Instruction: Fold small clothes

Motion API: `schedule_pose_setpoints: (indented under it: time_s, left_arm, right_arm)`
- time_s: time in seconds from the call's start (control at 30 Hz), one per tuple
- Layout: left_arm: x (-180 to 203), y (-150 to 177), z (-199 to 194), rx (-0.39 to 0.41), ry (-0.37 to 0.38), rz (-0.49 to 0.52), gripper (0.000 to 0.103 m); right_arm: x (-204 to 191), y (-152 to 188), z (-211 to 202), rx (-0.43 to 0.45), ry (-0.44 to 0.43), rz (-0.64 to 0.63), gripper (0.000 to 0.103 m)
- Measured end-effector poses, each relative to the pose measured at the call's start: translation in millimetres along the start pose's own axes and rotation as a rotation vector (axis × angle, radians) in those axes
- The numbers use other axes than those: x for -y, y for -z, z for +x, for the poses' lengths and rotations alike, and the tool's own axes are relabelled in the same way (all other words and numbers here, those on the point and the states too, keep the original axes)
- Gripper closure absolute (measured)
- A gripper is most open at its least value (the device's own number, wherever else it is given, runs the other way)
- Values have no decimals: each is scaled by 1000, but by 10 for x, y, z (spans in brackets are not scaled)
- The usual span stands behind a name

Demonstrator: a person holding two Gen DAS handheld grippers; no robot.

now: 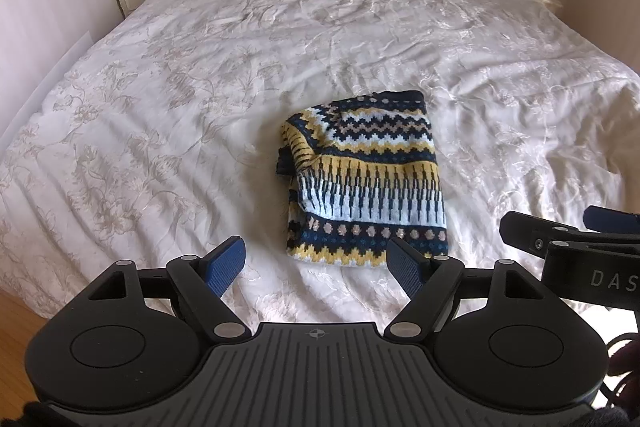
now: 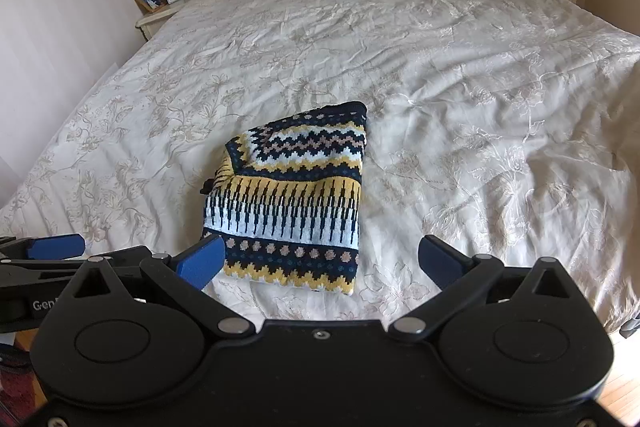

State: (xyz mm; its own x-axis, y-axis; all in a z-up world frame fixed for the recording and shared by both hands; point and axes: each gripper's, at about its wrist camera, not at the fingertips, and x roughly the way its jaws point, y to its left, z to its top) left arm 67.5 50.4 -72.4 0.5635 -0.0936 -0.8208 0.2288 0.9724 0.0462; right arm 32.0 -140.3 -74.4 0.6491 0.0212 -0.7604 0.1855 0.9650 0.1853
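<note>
Bright soft daylight in both views. Pale stripes of light and shade across the bed [image 1: 280, 39], strongest on the left. White glare at the right edge near the floor. Sharp in the middle, bent and dark at the corners. Slightly hazy far back.

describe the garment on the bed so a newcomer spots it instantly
A big bed with a pale floral cover fills the room. Near its foot lies a folded knit sweater. Its navy, yellow and white zigzag bands make it the only dark patterned thing there.
</note>
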Motion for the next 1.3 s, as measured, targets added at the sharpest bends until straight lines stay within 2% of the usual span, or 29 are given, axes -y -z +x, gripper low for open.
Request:
schedule_pose_setpoints:
  time_s: [0.8,1.1,1.3]
  left_arm:
    - [9,-32,73,-20,8,-2,26]
    - [-47,-75,172,-40,9,-13,26]
    - [-151,-92,201,-22,0,-26,26]
  right_arm:
    - [-52,-44,82,-5,2,4,0]
    - [-87,-77,220,-38,-4,-14,1]
    - [-134,-156,335,-60,-13,-43,1]
